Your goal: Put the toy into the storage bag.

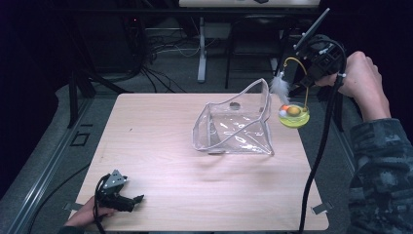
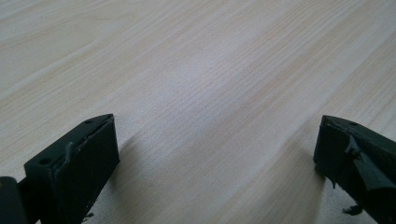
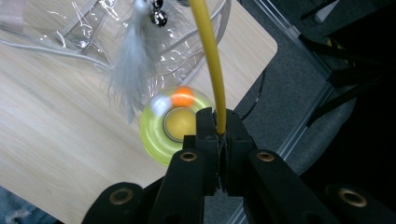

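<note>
My right fingers (image 3: 219,133) are pinching the yellow wand (image 3: 211,60) at the bench's (image 1: 160,146) two o'clock; my left fingers (image 2: 215,154) are gaping empty.

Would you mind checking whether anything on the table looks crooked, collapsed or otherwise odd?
The clear pouch sags lopsidedly on the table, one corner peaking up and its mouth gaping. The cat toy hangs past the table's right edge, held by its yellow wire in the right claw.

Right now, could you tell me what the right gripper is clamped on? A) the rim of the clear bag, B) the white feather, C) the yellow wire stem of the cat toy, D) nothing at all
C: in the right gripper view the right gripper has its jaws closed on the yellow wire stem, which rises above the toy's yellow-green base.
</note>
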The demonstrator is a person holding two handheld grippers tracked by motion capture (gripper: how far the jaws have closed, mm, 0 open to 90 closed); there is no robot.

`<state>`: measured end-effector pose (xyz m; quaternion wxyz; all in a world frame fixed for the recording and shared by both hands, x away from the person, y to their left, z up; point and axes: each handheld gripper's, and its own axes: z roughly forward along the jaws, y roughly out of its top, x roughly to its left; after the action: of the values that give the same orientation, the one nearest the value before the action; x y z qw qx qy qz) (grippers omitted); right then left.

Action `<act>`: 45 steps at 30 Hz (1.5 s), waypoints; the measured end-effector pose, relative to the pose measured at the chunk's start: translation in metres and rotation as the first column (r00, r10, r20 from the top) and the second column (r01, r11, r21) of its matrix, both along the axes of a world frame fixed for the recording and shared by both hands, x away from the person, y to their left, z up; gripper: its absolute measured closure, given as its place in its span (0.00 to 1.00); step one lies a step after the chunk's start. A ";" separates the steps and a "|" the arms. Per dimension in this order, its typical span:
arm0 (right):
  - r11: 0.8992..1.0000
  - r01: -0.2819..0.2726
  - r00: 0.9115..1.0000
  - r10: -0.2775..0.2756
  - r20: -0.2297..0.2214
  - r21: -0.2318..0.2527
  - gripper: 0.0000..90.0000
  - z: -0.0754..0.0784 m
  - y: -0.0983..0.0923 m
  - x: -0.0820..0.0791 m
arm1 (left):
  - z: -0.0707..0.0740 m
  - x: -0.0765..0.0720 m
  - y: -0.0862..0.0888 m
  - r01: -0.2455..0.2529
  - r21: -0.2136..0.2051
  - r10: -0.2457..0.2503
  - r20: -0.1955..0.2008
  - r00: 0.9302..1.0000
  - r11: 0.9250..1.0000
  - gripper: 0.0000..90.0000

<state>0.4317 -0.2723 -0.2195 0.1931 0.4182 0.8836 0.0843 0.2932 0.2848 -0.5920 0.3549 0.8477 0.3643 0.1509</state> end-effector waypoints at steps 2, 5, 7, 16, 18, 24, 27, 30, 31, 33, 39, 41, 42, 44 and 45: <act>1.000 -0.005 1.000 0.005 0.002 -0.003 0.98 0.002 0.001 0.000 | 0.000 0.000 0.000 0.000 0.000 0.000 0.000 1.000 1.000 0.00; 1.000 -0.010 1.000 0.010 0.020 -0.019 0.98 0.008 0.007 0.000 | 0.000 0.000 0.000 0.000 0.000 0.000 0.000 1.000 1.000 0.00; 1.000 -0.009 1.000 0.010 0.024 -0.022 0.98 0.010 0.008 0.000 | 0.000 0.000 0.000 0.000 0.000 0.000 0.000 1.000 1.000 0.00; 0.999 -0.028 0.999 0.029 0.038 -0.027 0.98 0.022 0.018 0.002 | 0.000 0.000 0.000 0.000 0.000 0.000 0.000 1.000 1.000 0.00; 0.999 -0.032 0.999 0.033 0.041 -0.027 0.98 0.025 0.020 0.003 | 0.000 0.000 0.000 0.000 0.000 0.000 0.000 1.000 1.000 0.00; 0.998 -0.045 0.998 0.046 0.041 -0.040 0.98 0.029 0.029 0.007 | 0.000 0.000 0.000 0.001 0.000 -0.001 0.001 1.000 1.000 0.00; 0.998 -0.048 0.998 0.049 0.044 -0.036 0.98 0.029 0.032 0.009 | 0.000 0.000 0.000 0.001 0.001 -0.001 0.000 1.000 1.000 0.00; 0.998 -0.047 0.998 0.048 0.046 -0.032 0.98 0.030 0.033 0.010 | 0.000 0.000 0.000 0.001 0.001 -0.001 0.001 1.000 1.000 0.00; 0.998 -0.048 0.998 0.050 0.046 -0.034 0.98 0.031 0.034 0.011 | 0.000 0.000 0.000 0.002 0.000 -0.002 0.001 1.000 1.000 0.00; 0.998 -0.058 0.997 0.059 0.049 -0.039 0.98 0.034 0.038 0.012 | 0.000 0.000 0.000 0.001 0.001 -0.001 0.001 1.000 1.000 0.00; 0.997 -0.067 0.995 0.069 0.067 -0.028 0.98 0.037 0.046 0.013 | 0.000 0.000 0.000 0.002 0.001 -0.002 0.001 1.000 1.000 0.00; 0.997 -0.072 0.995 0.074 0.066 -0.036 0.98 0.039 0.048 0.013 | 0.000 0.000 0.000 0.001 0.001 -0.001 0.001 1.000 1.000 0.00; 0.997 -0.076 0.994 0.078 0.071 -0.027 0.98 0.038 0.052 0.014 | 0.000 0.000 0.000 0.002 0.000 -0.002 0.001 1.000 1.000 0.00; 0.996 -0.082 0.994 0.083 0.068 -0.030 0.98 0.039 0.053 0.014 | 0.000 0.000 0.000 0.002 0.000 -0.002 0.001 1.000 1.000 0.00; 0.996 -0.087 0.993 0.089 0.072 -0.028 0.98 0.039 0.055 0.015 | 0.000 0.000 0.000 0.002 0.000 -0.002 0.001 1.000 1.000 0.00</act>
<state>0.4462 -0.2169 -0.1800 0.2267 0.3732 0.8944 0.0968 0.2934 0.2849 -0.5920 0.3550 0.8481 0.3633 0.1508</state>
